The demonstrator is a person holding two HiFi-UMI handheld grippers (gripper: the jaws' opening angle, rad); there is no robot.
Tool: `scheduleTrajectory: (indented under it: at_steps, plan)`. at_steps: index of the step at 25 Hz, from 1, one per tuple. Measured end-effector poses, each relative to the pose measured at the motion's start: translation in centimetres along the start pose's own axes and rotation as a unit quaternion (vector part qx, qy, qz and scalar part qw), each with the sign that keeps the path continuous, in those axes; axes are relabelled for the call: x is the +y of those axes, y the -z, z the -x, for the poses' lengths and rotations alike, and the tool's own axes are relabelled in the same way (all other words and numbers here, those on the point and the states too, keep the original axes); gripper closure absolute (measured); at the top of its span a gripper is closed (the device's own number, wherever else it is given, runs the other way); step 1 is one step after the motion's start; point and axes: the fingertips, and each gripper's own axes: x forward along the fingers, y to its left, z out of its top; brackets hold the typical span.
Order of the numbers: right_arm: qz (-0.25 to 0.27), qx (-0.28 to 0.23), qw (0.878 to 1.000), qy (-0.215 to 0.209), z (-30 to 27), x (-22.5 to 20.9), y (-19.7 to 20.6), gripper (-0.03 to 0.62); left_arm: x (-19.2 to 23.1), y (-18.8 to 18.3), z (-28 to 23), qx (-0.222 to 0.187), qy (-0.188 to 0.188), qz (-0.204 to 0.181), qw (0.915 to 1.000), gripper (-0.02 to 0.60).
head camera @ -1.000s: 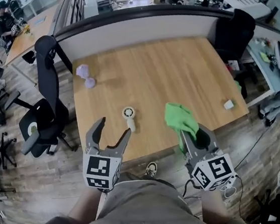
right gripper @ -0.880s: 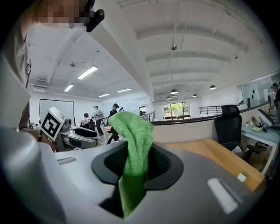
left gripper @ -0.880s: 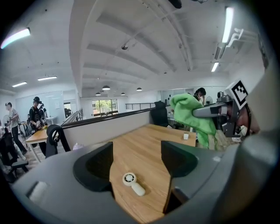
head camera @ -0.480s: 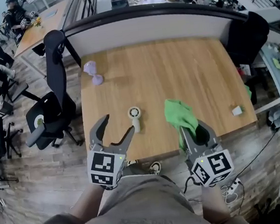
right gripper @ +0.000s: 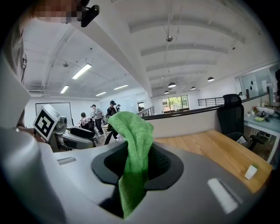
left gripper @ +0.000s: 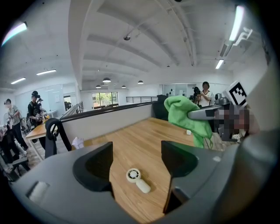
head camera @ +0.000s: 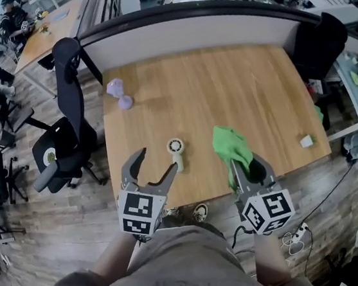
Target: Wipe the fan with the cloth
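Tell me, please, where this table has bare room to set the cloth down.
The table is bare from the purple object across to its far right corner. Crowded only along the near edge, around the fan and white block.

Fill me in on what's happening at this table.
A person stands at the near edge of a wooden table with a hand-held gripper in each hand. The right hand-held gripper is shut on a green cloth, which sticks up from between its jaws. The left hand-held gripper is open and empty, pointed at a small white fan lying flat on the table. Nothing touches the fan, so wiping has not begun.
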Motion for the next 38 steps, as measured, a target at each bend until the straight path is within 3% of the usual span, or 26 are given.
scheduleTrajectory:
  at_steps: [13, 19, 23, 27, 35, 38]
  plan:
    - [0.009, 0.053, 0.998, -0.04, -9.5, 0.5, 2.9, 0.494, 0.0, 7.8, -6.8, 0.071, 0.019, 0.041, 0.9965, 0.233]
    - [0.026, 0.088, 0.994, -0.061, -13.5, 0.9, 5.6, 0.494, -0.9, 14.4, -10.3, 0.129, 0.046, 0.094, 0.9862, 0.233]
    - [0.029, 0.107, 0.991, -0.068, -15.7, 1.1, 7.7, 0.494, -1.8, 19.0, -12.3, 0.166, 0.054, 0.084, 0.9811, 0.233]
    - [0.02, 0.125, 0.989, -0.082, -17.3, 1.8, 9.9, 0.494, -2.5, 21.4, -14.3, 0.184, 0.063, 0.06, 0.9792, 0.233]
    - [0.014, 0.152, 0.984, -0.093, -19.9, 2.4, 14.6, 0.494, -3.0, 24.9, -17.1, 0.201, 0.074, 0.107, 0.9709, 0.233]
    - [0.011, 0.153, 0.983, -0.097, -21.0, 2.4, 15.9, 0.494, -2.7, 25.3, -17.8, 0.202, 0.083, 0.085, 0.9723, 0.235]
